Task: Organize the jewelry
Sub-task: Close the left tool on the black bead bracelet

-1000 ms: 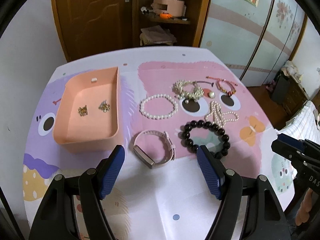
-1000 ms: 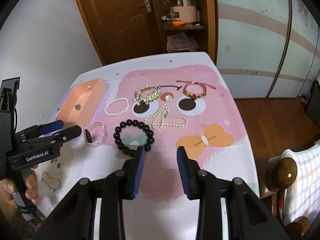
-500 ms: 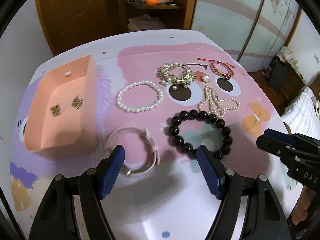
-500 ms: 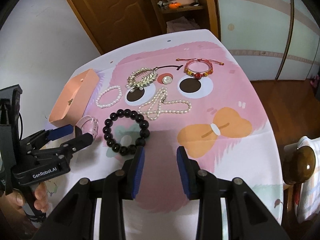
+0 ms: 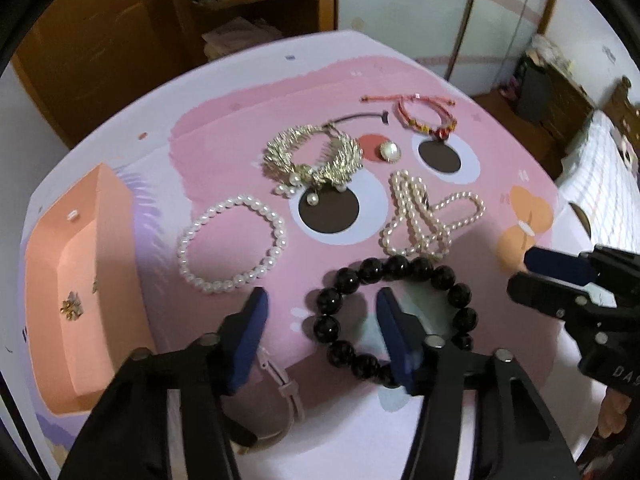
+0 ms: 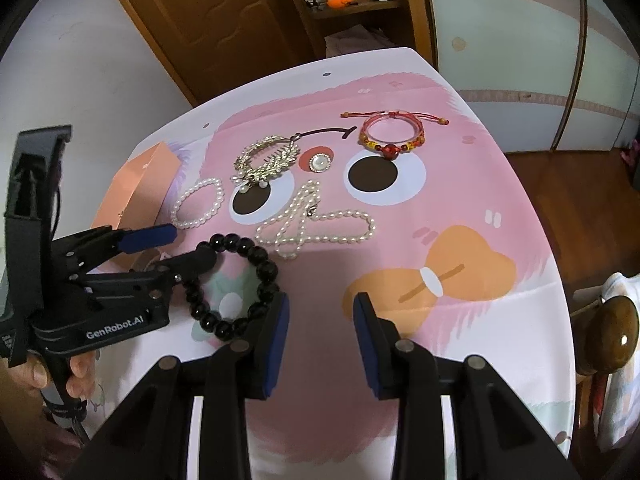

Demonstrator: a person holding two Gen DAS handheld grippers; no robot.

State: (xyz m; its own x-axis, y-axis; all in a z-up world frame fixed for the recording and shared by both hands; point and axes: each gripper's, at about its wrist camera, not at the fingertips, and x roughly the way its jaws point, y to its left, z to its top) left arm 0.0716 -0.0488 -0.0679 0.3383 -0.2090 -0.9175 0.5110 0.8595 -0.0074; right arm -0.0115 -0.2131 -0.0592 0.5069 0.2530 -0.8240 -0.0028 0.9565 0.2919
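Left wrist, left tongs (image 5: 320,312) spread astride black bead bracelet (image 5: 394,316) rim

Home bedroom: wooden door (image 6: 208,20), wardrobe (image 6: 520,40), bed (image 5: 600,184).

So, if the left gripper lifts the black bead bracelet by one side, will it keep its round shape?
Probably not. The black bead bracelet is separate beads on a string, so it would likely sag into a hanging loop. The beads look round and glossy, so they may slip between the left gripper pads.
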